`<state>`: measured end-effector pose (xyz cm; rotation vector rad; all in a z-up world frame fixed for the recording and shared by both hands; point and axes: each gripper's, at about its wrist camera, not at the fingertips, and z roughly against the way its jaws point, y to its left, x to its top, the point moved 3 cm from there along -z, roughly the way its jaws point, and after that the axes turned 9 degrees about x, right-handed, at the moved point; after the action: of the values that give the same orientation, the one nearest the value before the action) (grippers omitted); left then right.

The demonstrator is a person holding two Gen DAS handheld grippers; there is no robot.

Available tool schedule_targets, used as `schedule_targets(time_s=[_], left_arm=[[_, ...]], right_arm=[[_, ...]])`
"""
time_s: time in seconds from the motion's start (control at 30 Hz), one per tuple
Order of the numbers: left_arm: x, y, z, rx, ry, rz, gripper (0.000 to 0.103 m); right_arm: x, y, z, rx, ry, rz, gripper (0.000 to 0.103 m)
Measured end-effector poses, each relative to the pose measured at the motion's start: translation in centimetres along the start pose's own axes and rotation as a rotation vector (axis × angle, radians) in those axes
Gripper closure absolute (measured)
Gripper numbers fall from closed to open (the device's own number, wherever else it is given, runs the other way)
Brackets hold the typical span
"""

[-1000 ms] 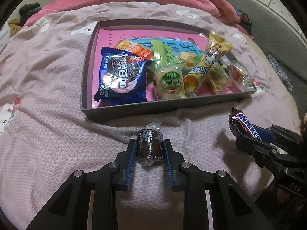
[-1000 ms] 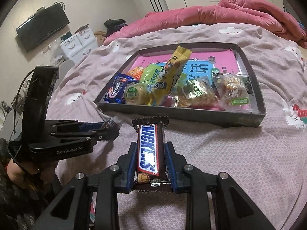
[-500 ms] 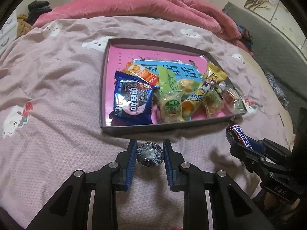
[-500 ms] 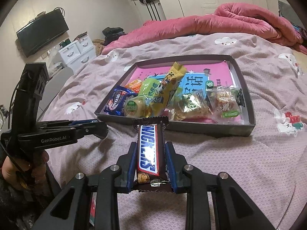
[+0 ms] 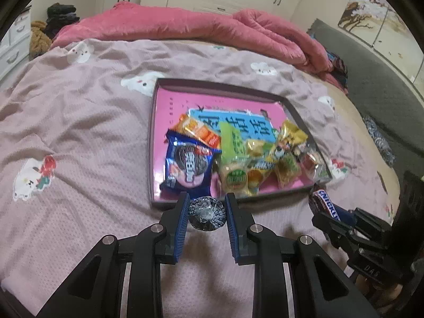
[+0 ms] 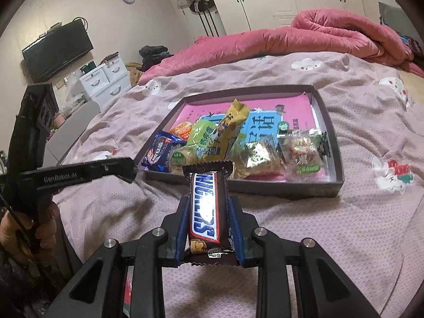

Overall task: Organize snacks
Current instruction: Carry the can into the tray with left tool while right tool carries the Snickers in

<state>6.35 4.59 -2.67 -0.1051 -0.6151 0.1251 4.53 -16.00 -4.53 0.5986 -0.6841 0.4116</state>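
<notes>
My left gripper (image 5: 207, 206) is shut on a small round dark-wrapped snack (image 5: 207, 214), held above the bedspread just before the near wall of the grey tray (image 5: 152, 143). The tray has a pink floor and holds several snack packets, among them a blue Oreo pack (image 5: 188, 168). My right gripper (image 6: 209, 212) is shut on a Snickers bar (image 6: 206, 206), held upright above the bed, short of the tray (image 6: 334, 143). The Snickers bar also shows at the right of the left wrist view (image 5: 324, 205). The left gripper shows at the left of the right wrist view (image 6: 127, 169).
The tray lies on a mauve patterned bedspread (image 5: 79, 132). A rumpled pink duvet (image 5: 185, 29) lies behind it. A white drawer unit (image 6: 106, 79) and a wall television (image 6: 57, 50) stand beyond the bed's left side. A grey couch (image 5: 384, 84) is at the right.
Both grippers have risen and tilted up with their snacks, so the tray looks smaller and farther and more of the room shows. The round snack has turned in the left jaws.
</notes>
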Motion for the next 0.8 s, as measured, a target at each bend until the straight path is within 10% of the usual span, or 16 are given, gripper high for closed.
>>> schedule_targets(time_s=[0.8], left_arm=[[3.0,-2.5,-4.3,0.017,-0.001,-0.032,0.075]], right_arm=[[3.6,-3.2,1.0,-0.143,-0.108,-0.066,0.074]])
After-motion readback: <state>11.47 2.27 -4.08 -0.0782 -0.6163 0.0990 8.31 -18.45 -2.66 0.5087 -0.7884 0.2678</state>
